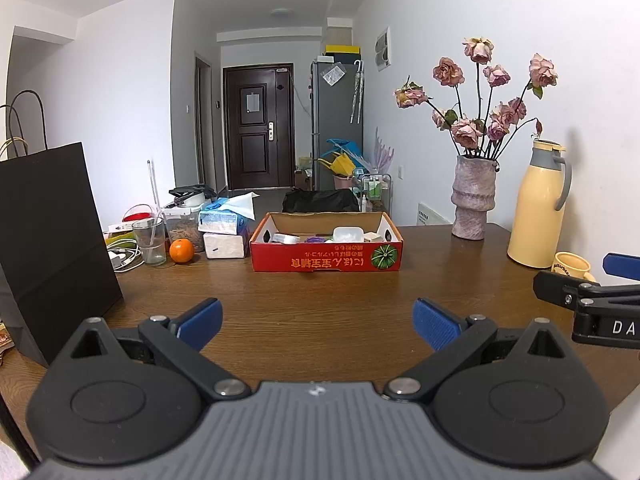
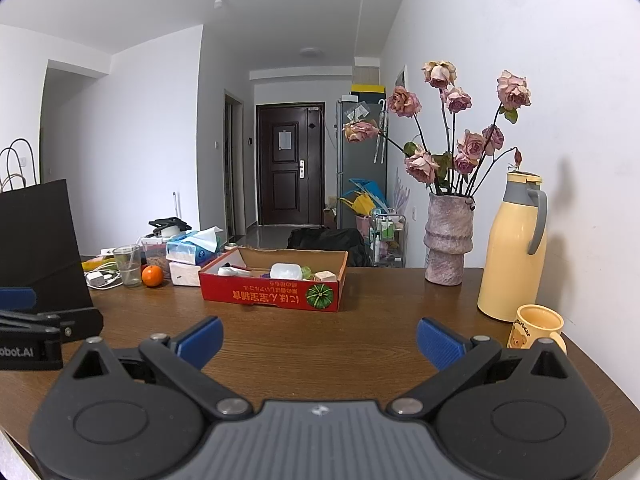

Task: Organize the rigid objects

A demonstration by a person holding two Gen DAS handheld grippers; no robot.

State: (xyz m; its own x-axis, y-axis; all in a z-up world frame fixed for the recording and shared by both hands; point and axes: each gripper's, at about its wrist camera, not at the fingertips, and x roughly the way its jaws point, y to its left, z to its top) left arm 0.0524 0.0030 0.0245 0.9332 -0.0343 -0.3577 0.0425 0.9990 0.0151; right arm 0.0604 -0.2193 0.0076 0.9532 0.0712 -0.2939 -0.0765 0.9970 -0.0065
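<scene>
The left gripper [image 1: 318, 325] hangs low over the brown wooden table [image 1: 320, 300], and its two blue fingers stand wide apart with nothing between them. The right gripper [image 2: 319, 344] is beside it, at the same height, and its blue fingers are also spread wide and hold nothing. Each gripper shows at the edge of the other camera's picture.

The red cardboard box [image 1: 326, 246] stands far from both grippers, near the far edge of the table. In the left wrist view it is almost straight ahead of the open fingers; in the right wrist view it sits ahead and a little to the left. A bare stretch of table lies between the box and the fingertips. Inside the box lie several small objects, among them a white plastic container [image 2: 285, 271], but most of them are too small to tell.

To the left of the box are a white tissue box [image 1: 225, 243], an orange [image 1: 181, 251] and a clear glass [image 1: 149, 241]. A black paper bag [image 1: 52, 236] stands at the left edge. To the right are a vase with dried roses [image 2: 448, 240], a yellow thermos jug [image 2: 514, 248] and a yellow mug [image 2: 538, 326], the mug near the right gripper.
</scene>
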